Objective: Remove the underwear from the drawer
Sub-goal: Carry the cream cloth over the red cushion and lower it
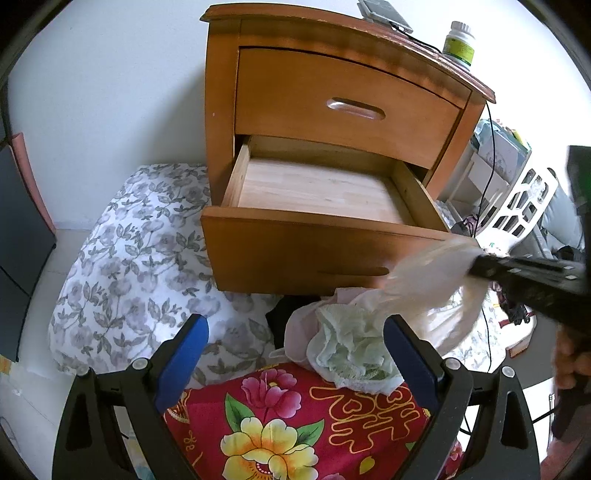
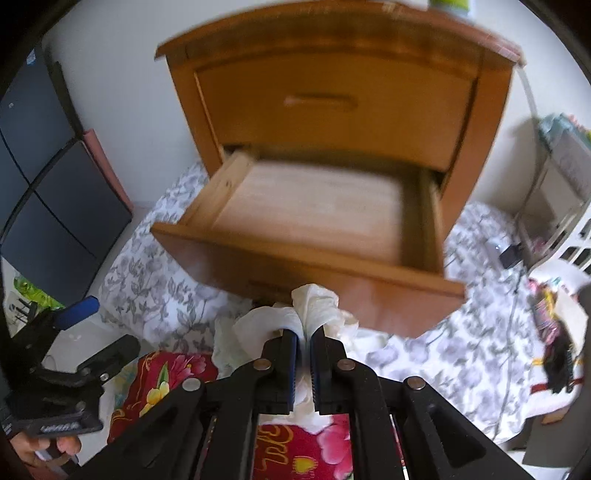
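The wooden nightstand's lower drawer (image 1: 317, 192) (image 2: 314, 218) is pulled out and its wooden floor is bare. My right gripper (image 2: 306, 338) is shut on pale white underwear (image 2: 314, 302), holding it in front of the drawer's face. In the left wrist view that same gripper (image 1: 476, 264) enters from the right with the blurred cloth (image 1: 432, 280) trailing from it. A heap of pale underwear (image 1: 351, 343) lies on the red flowered cloth (image 1: 295, 417) below. My left gripper (image 1: 295, 332) is open just before that heap, holding nothing.
A grey leaf-print quilt (image 1: 140, 258) lies under the nightstand. A pill bottle (image 1: 459, 44) and a small device (image 1: 384, 13) with a black cable sit on top. A white slotted basket (image 1: 524, 206) and shelves stand right; dark panels (image 2: 48, 177) stand left.
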Available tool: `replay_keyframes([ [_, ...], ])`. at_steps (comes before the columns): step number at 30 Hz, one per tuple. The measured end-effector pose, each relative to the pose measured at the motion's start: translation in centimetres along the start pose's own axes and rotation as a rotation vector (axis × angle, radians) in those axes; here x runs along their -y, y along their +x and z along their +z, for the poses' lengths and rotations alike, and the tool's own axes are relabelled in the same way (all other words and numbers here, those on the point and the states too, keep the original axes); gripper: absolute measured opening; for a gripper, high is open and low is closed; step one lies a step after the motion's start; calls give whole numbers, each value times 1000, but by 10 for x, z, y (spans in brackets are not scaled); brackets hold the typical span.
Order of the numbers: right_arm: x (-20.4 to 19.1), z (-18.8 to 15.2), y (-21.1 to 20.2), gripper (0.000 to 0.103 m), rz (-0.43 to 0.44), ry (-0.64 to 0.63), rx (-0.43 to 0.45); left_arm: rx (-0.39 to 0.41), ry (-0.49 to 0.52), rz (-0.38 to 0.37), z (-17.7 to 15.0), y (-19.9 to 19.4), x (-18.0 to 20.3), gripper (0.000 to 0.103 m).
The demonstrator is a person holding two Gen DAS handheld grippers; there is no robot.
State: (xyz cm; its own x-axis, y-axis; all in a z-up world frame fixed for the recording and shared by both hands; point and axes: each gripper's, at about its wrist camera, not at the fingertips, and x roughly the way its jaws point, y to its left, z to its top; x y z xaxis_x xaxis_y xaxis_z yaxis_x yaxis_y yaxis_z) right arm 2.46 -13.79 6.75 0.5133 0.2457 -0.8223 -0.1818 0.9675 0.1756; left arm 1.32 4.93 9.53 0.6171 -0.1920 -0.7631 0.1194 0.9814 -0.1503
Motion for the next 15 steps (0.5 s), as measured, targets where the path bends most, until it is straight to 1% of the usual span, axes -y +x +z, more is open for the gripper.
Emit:
replay_keyframes([
  [6,-14,-2,37,9,58,17,-69,-24,-9,12,-4,7,-3,96],
  [15,-26,-20,92,9,97,47,-197,-72,-18,22,-11,24,-7,96],
])
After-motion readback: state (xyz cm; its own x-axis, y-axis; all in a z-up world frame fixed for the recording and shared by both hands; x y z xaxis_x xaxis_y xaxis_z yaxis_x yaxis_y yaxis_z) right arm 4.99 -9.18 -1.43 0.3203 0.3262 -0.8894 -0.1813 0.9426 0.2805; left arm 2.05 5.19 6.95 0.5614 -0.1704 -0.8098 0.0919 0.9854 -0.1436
